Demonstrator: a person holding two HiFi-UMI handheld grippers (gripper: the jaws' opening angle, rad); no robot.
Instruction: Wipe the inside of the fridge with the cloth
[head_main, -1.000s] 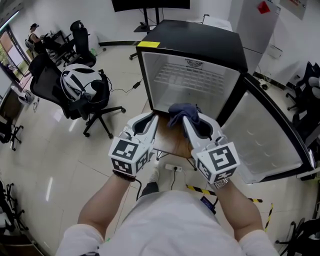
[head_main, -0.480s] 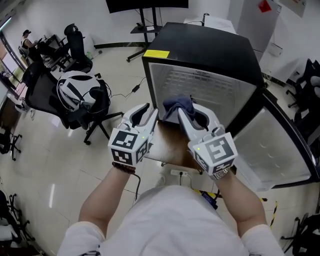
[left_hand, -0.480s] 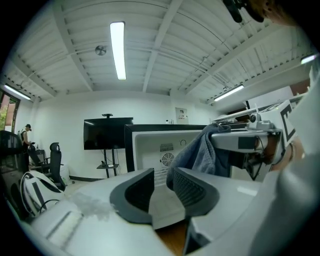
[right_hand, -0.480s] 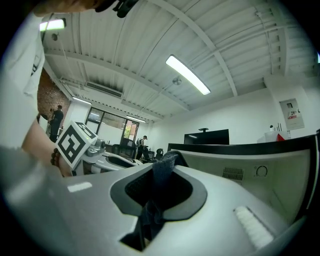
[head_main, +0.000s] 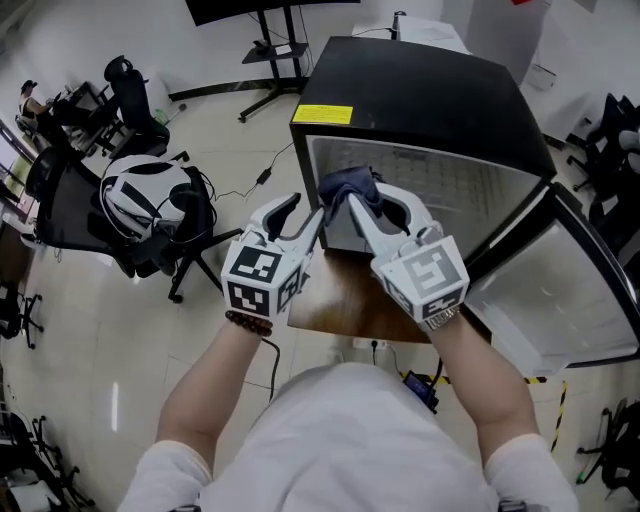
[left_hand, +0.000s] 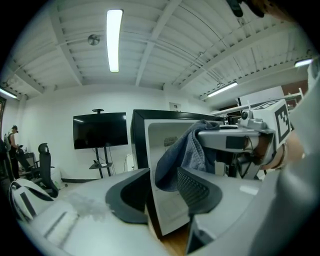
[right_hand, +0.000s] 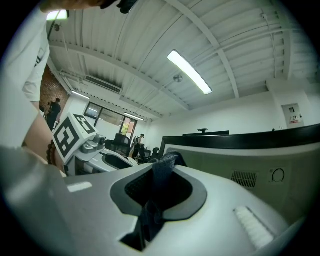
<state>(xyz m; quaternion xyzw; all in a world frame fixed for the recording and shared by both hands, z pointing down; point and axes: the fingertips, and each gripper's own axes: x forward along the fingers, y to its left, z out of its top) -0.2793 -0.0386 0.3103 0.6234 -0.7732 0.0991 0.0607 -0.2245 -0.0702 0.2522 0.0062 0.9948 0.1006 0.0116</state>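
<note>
The cloth (head_main: 345, 185), dark grey-blue, hangs in front of the fridge's upper front edge, at the left side of the opening and not yet inside. It is pinched in the right gripper (head_main: 365, 205), whose jaws are closed on it: the right gripper view shows a fold of cloth squeezed between the two dark pads, with the rest bunched above the tips and a strip trailing below. The left gripper (head_main: 303, 215) is just to the left of the cloth; its jaws have just been opening and stand apart with nothing clamped between them. In its own view the hanging cloth and the fridge's front edge show beyond the gap. The fridge (head_main: 420, 90) is a small black box with a pale interior, and its door (head_main: 560, 290) is swung wide to the right. It stands on a wooden table (head_main: 345, 305). An office chair (head_main: 150, 215) stands on the floor, well off to the left.
</note>
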